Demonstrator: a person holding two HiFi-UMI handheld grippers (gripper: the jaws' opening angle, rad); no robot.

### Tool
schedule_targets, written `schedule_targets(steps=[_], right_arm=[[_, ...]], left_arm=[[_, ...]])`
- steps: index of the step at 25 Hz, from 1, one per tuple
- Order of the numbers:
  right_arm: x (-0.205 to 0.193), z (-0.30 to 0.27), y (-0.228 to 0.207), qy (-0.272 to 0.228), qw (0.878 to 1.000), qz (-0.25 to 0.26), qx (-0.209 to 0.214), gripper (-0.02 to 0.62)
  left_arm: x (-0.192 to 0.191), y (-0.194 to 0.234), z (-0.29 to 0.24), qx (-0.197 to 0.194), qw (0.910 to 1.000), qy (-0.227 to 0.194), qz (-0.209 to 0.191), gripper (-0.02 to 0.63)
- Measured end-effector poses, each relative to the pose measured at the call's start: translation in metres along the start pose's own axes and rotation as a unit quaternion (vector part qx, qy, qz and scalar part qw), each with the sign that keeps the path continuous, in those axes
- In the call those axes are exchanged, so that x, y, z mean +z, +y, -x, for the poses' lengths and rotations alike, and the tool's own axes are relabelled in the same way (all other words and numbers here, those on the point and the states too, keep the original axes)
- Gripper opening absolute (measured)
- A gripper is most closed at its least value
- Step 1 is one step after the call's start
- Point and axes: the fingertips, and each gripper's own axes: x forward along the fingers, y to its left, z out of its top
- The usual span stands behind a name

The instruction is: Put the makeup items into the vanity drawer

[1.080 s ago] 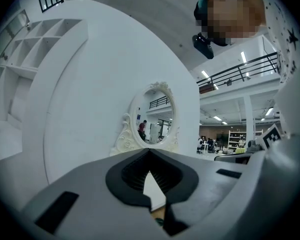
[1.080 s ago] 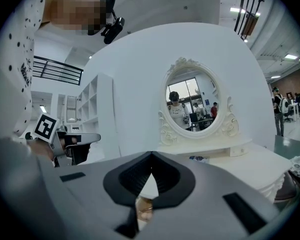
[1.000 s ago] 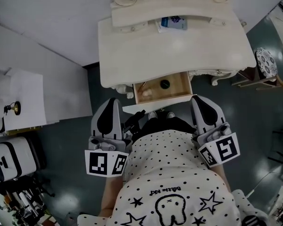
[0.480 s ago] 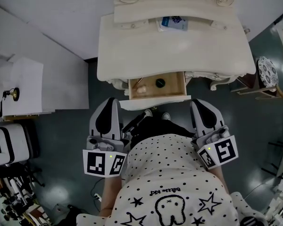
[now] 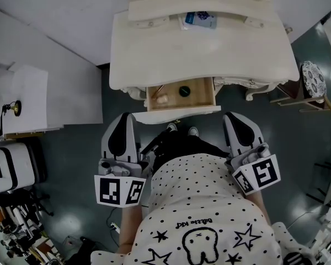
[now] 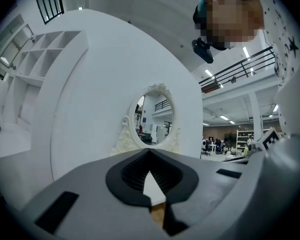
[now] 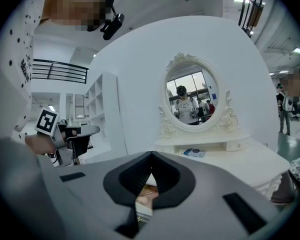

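- We hold the left gripper [image 5: 123, 127] and the right gripper [image 5: 236, 127] low beside our body. Each has its jaws together on nothing, as there is nothing to carry.
- The vanity drawer [image 5: 201, 97] stands open under the desk [image 5: 198, 54]. It holds a dark round item [image 5: 184, 91] and a pale item [image 5: 161, 99].
- A blue packet [image 5: 200, 20] lies on the rear shelf, well apart; it possibly goes in next.

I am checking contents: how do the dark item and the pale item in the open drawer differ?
The dark item is round and black; the pale item is pinkish white. The dark item lies mid-drawer, the pale item nearer the left end. Both lie inside the open drawer.
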Motion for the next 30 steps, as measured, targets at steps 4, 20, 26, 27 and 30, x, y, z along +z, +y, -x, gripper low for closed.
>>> schedule_targets(steps=[4, 20, 26, 27, 30], right_arm=[[0.001, 0.003, -0.002, -0.004, 1.0, -0.002, 0.0, 0.008], [0.008, -0.002, -0.014, -0.013, 1.0, 0.0, 0.005, 0.008], [0.009, -0.005, -0.019, -0.011, 1.0, 0.004, 0.006, 0.008], [0.009, -0.005, -0.019, -0.011, 1.0, 0.004, 0.006, 0.008], [0.009, -0.005, -0.021, -0.011, 1.0, 0.005, 0.005, 0.008]], left_arm=[[0.003, -0.007, -0.001, -0.004, 1.0, -0.004, -0.002, -0.003], [0.009, -0.014, -0.012, -0.003, 0.9999, -0.011, -0.003, -0.003], [0.007, -0.016, -0.018, -0.005, 0.9999, -0.01, 0.001, -0.003], [0.007, -0.017, -0.018, -0.005, 0.9999, -0.01, 0.001, -0.003], [0.007, -0.019, -0.02, -0.007, 0.9999, -0.009, 0.001, -0.003]])
